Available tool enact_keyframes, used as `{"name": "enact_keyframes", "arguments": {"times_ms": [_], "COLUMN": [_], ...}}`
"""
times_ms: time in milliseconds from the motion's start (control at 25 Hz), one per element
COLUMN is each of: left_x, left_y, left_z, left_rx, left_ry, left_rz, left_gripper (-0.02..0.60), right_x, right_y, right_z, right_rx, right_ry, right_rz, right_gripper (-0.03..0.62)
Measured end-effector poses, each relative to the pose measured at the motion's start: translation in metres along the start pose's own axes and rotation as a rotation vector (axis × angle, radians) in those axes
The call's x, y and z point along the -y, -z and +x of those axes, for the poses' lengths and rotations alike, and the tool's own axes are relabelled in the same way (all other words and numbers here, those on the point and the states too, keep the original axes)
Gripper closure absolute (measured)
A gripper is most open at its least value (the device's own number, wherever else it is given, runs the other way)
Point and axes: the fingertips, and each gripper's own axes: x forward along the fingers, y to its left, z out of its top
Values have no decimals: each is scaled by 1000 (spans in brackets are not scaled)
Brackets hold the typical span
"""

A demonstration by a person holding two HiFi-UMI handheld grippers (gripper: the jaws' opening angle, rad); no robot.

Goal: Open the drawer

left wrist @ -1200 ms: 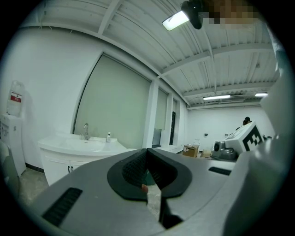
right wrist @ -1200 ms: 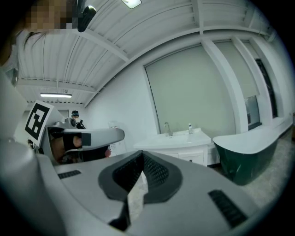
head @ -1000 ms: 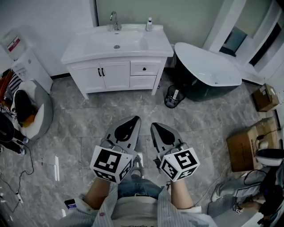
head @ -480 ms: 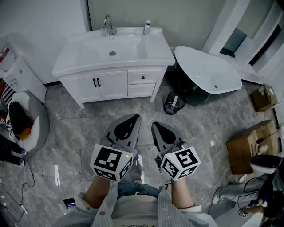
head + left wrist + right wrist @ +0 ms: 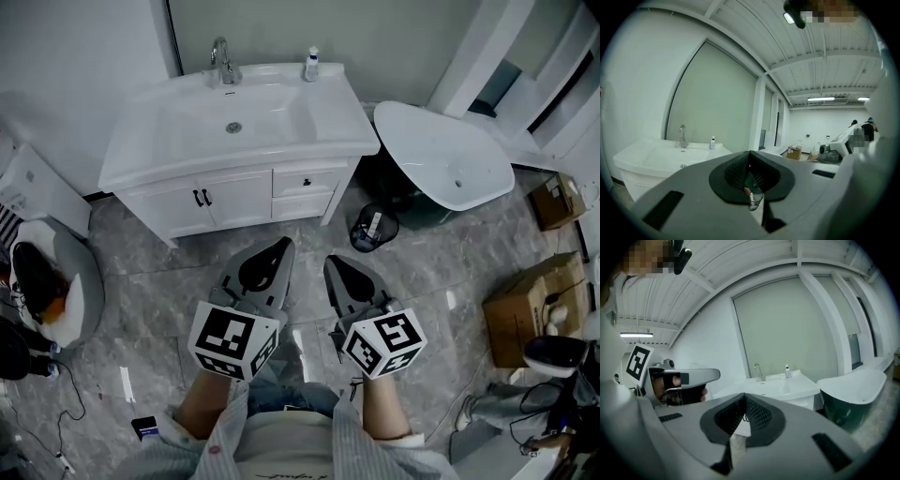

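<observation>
Left tongs point(image 5: 280, 247) and right tongs point(image 5: 332, 263) both pressed together, empty, held level facing drawer point(image 5: 305, 182) of vanity point(image 5: 342, 117), well apart. Likely approach; drawer not yet opened.

The left gripper point(image 5: 279, 247) and right gripper point(image 5: 334, 264), each tapering to a closed tip, hover side by side over the floor point(image 5: 169, 272), well short of a white vanity point(image 5: 141, 159) with its drawer point(image 5: 305, 182) shut, and a tub point(image 5: 441, 155) and bin point(image 5: 373, 227) to its right.
</observation>
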Motion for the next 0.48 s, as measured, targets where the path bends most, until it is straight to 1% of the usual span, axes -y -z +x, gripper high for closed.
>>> {"name": "enact_keyframes", "arguments": {"times_ms": [240, 480], "left_x": [-36, -55], "left_y": [9, 19], "left_z": [15, 32], "left_rx": [-33, -60], "left_ry": [18, 26], "left_rz": [-12, -33], "left_gripper": [566, 566], "right_x": [9, 23], "right_y": [4, 13], "right_z": [31, 50], "right_rx": [-7, -46], "right_ry": [45, 67], "right_rz": [27, 51], "right_gripper": [588, 589]}}
